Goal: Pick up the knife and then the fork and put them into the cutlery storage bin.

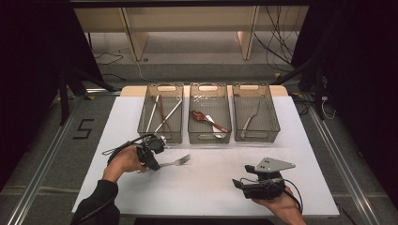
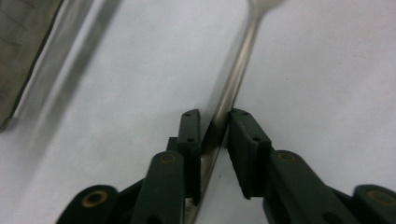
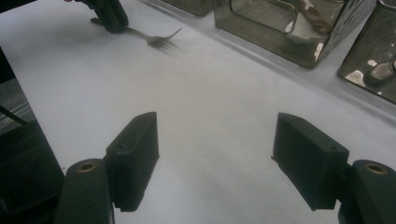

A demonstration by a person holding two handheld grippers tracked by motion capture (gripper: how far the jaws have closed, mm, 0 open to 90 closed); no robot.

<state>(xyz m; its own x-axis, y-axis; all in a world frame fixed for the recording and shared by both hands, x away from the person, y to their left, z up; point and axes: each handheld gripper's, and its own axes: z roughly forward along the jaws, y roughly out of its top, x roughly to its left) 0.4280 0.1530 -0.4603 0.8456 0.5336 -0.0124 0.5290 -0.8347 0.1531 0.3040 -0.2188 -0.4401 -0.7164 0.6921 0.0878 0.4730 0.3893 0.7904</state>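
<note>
You work on a white table (image 1: 206,187) over grey floor, where tape spells a "5" (image 1: 83,128). Your left gripper (image 2: 214,122) clenches the fork (image 2: 233,88) handle near the left bin (image 1: 161,112); from above its tines (image 1: 184,159) point right. Your right gripper (image 3: 215,154) rests wide open, empty, near the table's front edge

White table (image 1: 206,187) bears fork (image 1: 180,161), three bins (image 1: 209,137).
</note>
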